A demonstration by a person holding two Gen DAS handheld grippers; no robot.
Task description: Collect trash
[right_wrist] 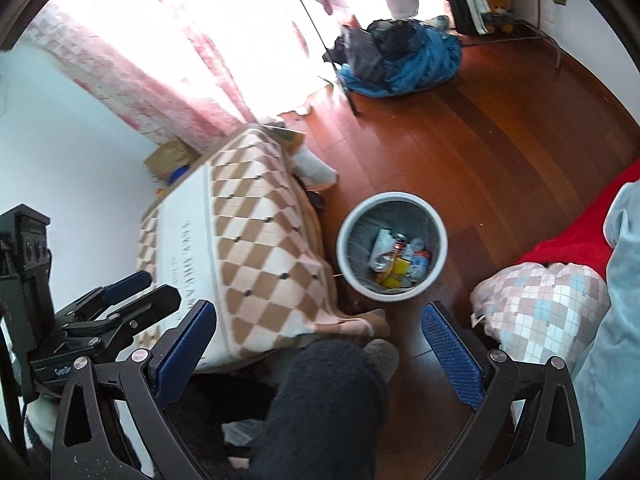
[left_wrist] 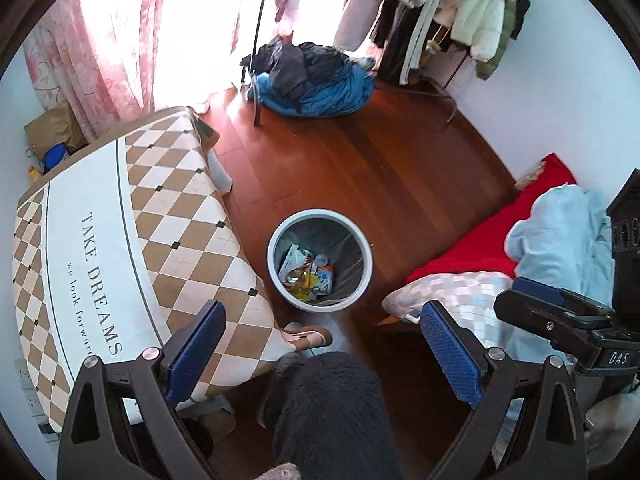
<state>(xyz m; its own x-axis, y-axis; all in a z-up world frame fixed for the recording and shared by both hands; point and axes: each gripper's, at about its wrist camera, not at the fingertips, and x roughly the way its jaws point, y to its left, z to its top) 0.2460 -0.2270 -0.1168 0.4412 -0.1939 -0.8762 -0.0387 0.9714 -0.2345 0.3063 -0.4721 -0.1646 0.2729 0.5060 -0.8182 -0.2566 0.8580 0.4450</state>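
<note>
A white round trash bin (left_wrist: 274,236) (right_wrist: 343,236) with a grey liner stands on the wooden floor between a table and a bed. Inside it lie wrappers, a can and a small bottle (left_wrist: 308,272) (right_wrist: 400,260). My left gripper (left_wrist: 324,326) hangs high above the floor, just short of the bin, open with nothing between its blue pads. My right gripper (right_wrist: 320,330) is also open and empty, above the floor near the bin. In the left wrist view the right gripper's body shows at the right edge (left_wrist: 560,320).
A table under a brown-and-white checked cloth (left_wrist: 120,240) (right_wrist: 248,248) stands left of the bin. A bed with a red blanket (left_wrist: 500,232) (right_wrist: 568,248) lies to the right. A person's dark fuzzy leg (left_wrist: 332,412) (right_wrist: 320,412) is below. Blue and dark clothes (left_wrist: 312,80) are piled by a rack.
</note>
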